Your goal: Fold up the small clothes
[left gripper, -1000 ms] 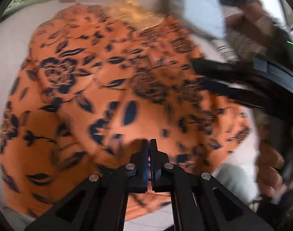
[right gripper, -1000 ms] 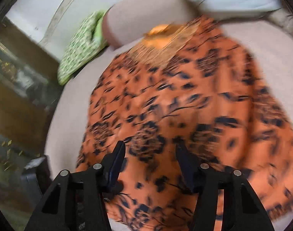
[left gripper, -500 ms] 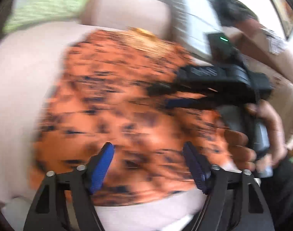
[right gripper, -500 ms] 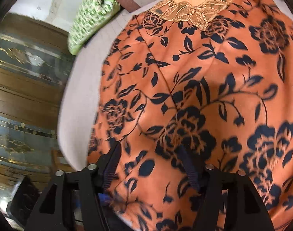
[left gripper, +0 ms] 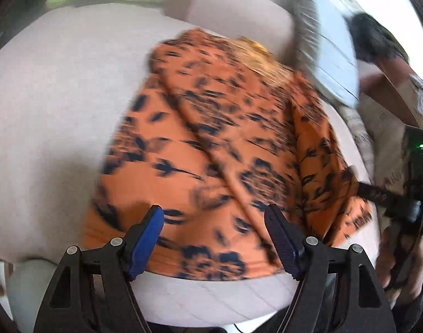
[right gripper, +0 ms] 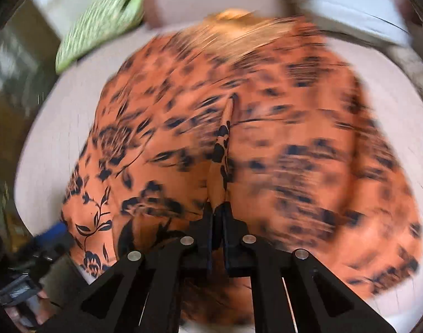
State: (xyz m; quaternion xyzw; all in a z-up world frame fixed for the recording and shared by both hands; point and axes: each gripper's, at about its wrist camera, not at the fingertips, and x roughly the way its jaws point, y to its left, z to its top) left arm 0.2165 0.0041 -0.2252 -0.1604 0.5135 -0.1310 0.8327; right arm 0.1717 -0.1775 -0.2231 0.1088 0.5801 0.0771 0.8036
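The orange floral garment (right gripper: 267, 144) lies spread over a pale cushioned seat (left gripper: 53, 116), its gold-trimmed neckline at the far end towards the backrest and its hem at the near edge, which suits a fold that carries one side across the other. The right hand-held gripper (right gripper: 217, 213) has just been closing, and its jaws now meet on a pinched ridge of the fabric that rises between them and runs away from the fingertips; that ridge looks like the cloth gathered for lifting, so the garment is directly under and in front of this gripper, held near its lower middle. The left hand-held gripper (left gripper: 214, 238) stands wide open over the near hem, the cloth below and between its blue pads (left gripper: 147, 238) but apart from them, so it holds nothing. It seems placed there ready to take the hem, or clear of a grip let go. A green patterned cushion (right gripper: 100, 25) lies at the far left, well apart from the garment, and a folded pale cloth (left gripper: 333, 66) rests at the far right. Both views are blurred.
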